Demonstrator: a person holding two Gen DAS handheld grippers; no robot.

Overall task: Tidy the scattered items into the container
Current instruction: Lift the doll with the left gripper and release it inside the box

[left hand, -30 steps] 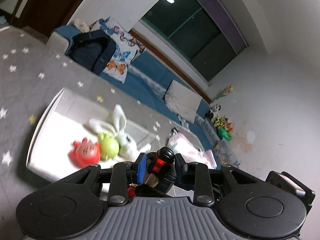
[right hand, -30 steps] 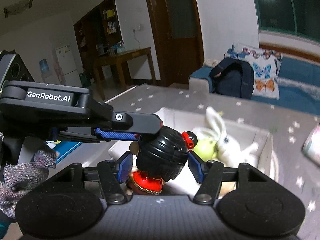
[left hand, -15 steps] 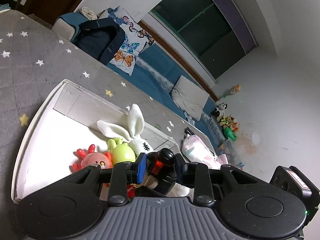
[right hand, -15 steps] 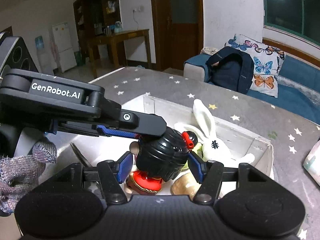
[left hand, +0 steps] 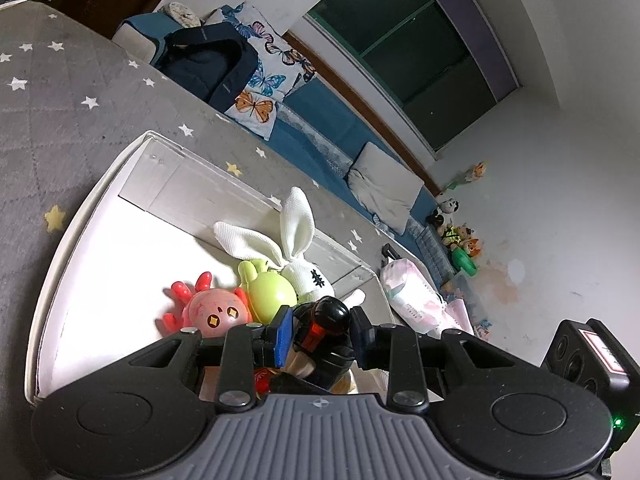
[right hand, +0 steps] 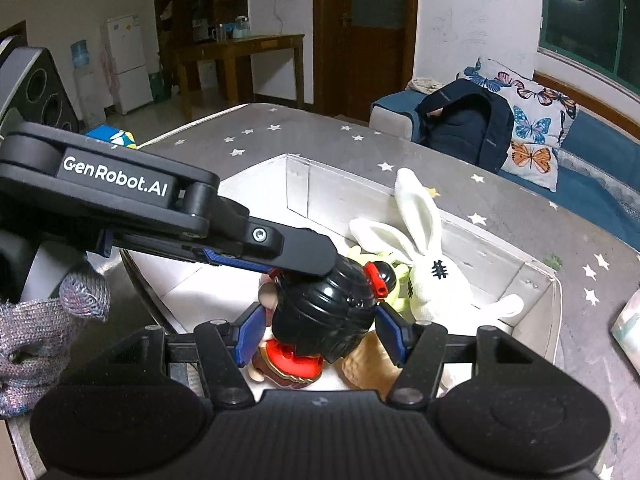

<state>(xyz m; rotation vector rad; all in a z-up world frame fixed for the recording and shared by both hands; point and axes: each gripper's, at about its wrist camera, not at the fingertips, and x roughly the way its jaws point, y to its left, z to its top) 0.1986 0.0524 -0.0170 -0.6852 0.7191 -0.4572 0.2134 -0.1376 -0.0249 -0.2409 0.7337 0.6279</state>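
Note:
A doll with black hair and a red hair tie (right hand: pixel 326 312) sits between the pads of both grippers, over the near end of the white box (right hand: pixel 332 184). My right gripper (right hand: pixel 320 334) is shut on the doll's head. My left gripper (left hand: pixel 320 334) also clamps the doll (left hand: pixel 328 320); its arm (right hand: pixel 160 208) reaches in from the left in the right wrist view. Inside the box (left hand: pixel 160 184) lie a white plush rabbit (left hand: pixel 296 248), a green toy (left hand: pixel 270 290) and a pink crab toy (left hand: pixel 212 312). A tan toy (right hand: pixel 366 364) lies under the doll.
The box stands on a grey star-patterned surface (left hand: pixel 60 100). A pink-white packet (left hand: pixel 408 296) lies just beyond the box's far end. A dark backpack (right hand: pixel 468 128) and butterfly pillow (right hand: pixel 532 124) rest on a blue sofa behind. A gloved hand (right hand: pixel 40 340) holds the left gripper.
Both grippers, still clamped on the doll, have moved forward and down over the box; the toys inside now look nearer and larger.

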